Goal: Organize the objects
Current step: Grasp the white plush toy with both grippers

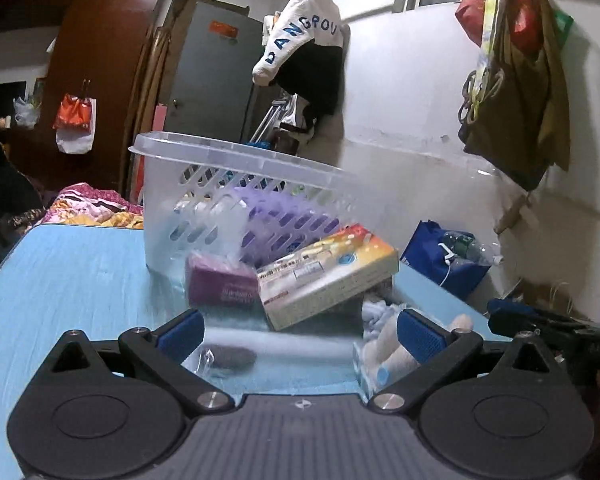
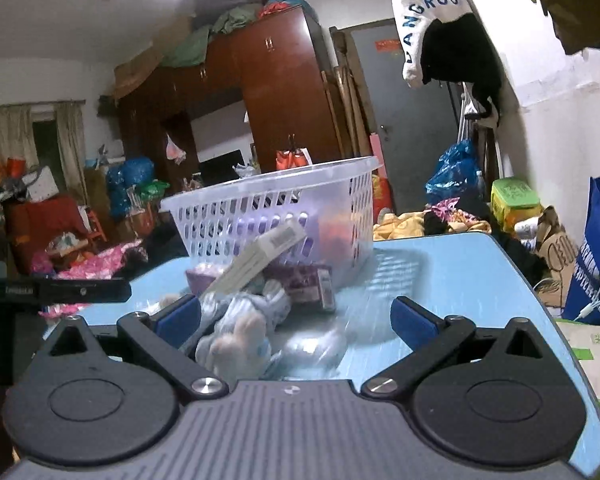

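Blue table [image 1: 80,264]: one basket [image 1: 204,184], two boxes [image 1: 328,276]; both hand-held grippers [image 1: 300,334] [image 2: 296,320] wide, empty.

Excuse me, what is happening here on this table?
A person holds two grippers, tidying a blue table. Both the left gripper and right gripper are open, holding nothing. Ahead lie a purple packet, an orange-and-white cardboard box and a pale blue plush toy, all outside the clear slotted plastic basket.

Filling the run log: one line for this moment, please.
left gripper: open, empty | right gripper: open, empty | basket: upright on table | box, purple pack, plush: outside basket
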{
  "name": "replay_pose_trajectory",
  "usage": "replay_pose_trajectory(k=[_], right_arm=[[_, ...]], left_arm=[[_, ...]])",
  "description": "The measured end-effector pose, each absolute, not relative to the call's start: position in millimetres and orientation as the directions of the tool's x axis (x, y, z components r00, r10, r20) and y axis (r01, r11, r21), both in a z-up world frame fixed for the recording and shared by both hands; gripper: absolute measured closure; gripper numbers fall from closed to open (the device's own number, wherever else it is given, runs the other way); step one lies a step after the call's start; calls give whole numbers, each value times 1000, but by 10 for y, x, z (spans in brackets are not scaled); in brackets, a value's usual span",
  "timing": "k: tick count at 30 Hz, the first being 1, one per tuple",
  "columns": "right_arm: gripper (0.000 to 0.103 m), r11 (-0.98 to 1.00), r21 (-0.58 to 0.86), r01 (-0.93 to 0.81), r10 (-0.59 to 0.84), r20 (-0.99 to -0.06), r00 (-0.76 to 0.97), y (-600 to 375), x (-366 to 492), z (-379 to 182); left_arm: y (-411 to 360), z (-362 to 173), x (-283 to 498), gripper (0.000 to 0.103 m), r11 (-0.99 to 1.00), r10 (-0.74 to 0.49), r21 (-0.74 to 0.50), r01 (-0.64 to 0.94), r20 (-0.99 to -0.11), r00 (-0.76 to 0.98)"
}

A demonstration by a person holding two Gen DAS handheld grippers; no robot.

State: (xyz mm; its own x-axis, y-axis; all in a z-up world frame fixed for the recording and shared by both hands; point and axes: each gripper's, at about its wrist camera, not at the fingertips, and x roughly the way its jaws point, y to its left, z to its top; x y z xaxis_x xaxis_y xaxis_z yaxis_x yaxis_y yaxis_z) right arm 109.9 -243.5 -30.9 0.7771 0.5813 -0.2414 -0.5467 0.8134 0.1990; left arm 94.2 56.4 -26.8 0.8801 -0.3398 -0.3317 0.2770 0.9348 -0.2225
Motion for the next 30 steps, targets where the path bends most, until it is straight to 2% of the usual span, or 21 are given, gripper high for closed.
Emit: replay_pose_trajectory(k=[5,10,13,15,16,17,19,21,23,24,30], right_arm=[[0,822,173,-543,570,-224,791,-2349,1026,-341],[17,814,152,-561,581,-225,782,-2265,931,-405],[33,815,127,-565,578,-232,782,-2189,908,-459],[43,810,129,-572,585,-247,772,-2147,921,-508],[45,807,132,-576,589,-258,766,-2128,927,-539],[48,807,131,-576,588,-265,764,-2112,949,-558],[56,814,117,-570,578,-266,771,-2083,962,-580],[73,814,101,-573,577,-266,772,-2070,943,-599],[77,815,81,-573,573,-260,777,-2072,903,-594],[84,815,73,-574,572,-256,779,-2091,893,-579],[85,807,47,-589,583,-220,782,-2135,806,-493]], left_arm=[[597,-343,906,3,938,-319,-247,245,-332,888],[337,-348,762,6,931,-352,-213,297,-302,886],[143,-371,728,13,928,-367,-181,325,-298,881],[50,-412,771,30,928,-369,-174,329,-315,874],[21,-440,803,34,928,-371,-178,329,-323,871],[-2,-461,832,43,927,-371,-184,327,-331,868],[-44,-508,876,53,922,-383,-194,334,-333,862],[-76,-531,885,76,918,-394,-191,348,-330,858],[-86,-532,855,77,915,-401,-191,356,-316,860],[-91,-525,834,78,915,-401,-184,360,-309,862],[-113,-431,690,81,910,-412,-159,383,-254,875]])
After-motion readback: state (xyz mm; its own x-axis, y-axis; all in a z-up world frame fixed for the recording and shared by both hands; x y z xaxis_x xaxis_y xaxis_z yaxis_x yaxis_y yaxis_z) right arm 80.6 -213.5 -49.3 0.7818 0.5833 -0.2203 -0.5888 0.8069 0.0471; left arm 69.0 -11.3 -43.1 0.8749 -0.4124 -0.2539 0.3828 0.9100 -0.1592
